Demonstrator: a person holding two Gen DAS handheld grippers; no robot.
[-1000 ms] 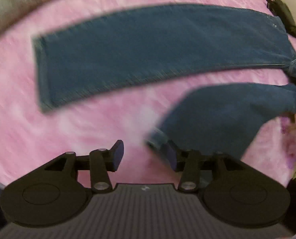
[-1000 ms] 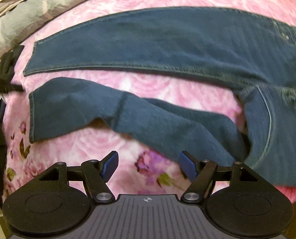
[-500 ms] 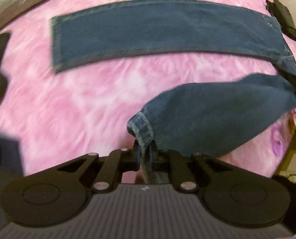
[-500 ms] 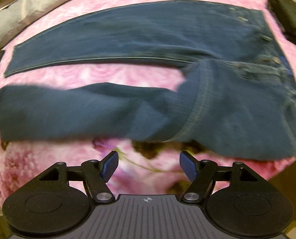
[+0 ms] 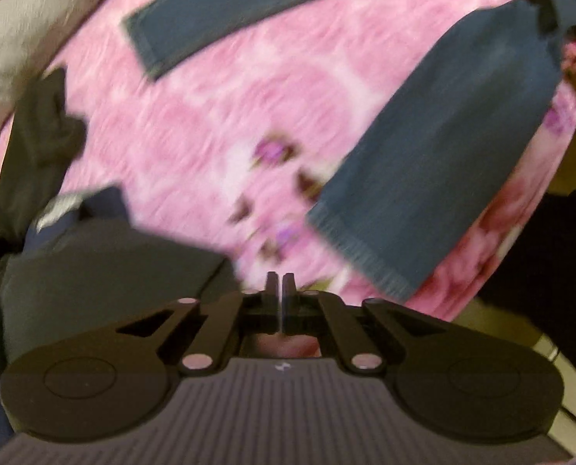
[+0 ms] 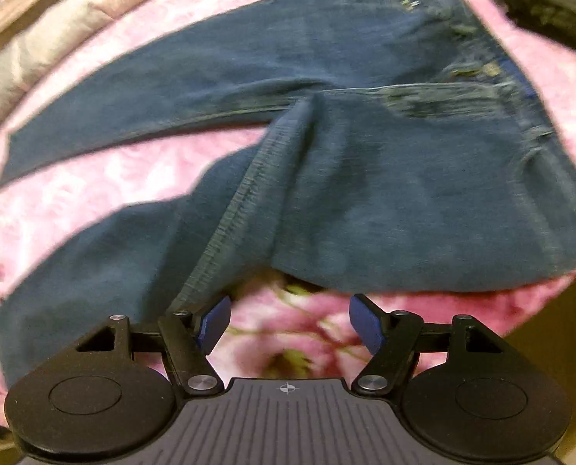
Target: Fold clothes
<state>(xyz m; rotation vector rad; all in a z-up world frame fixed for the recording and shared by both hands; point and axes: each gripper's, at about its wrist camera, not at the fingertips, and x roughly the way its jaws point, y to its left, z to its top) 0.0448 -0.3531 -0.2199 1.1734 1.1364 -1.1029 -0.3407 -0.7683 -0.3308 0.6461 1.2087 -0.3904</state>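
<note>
Our left gripper is pressed together on nothing; our right gripper is spread. The jeans lie on the pink blanket, waist upper right, one leg running toward the left edge, the other slanting to lower left.

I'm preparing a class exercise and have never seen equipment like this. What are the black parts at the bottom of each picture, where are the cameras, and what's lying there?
Each picture comes from a camera mounted on a hand-held two-finger gripper, looking forward along its fingers. A person holds one in each hand. The left gripper is shut with nothing visibly between its fingers; the right gripper is open and empty. A pair of blue jeans lies spread on a pink flowery blanket, one leg lying askew, waiting to be folded.
</note>
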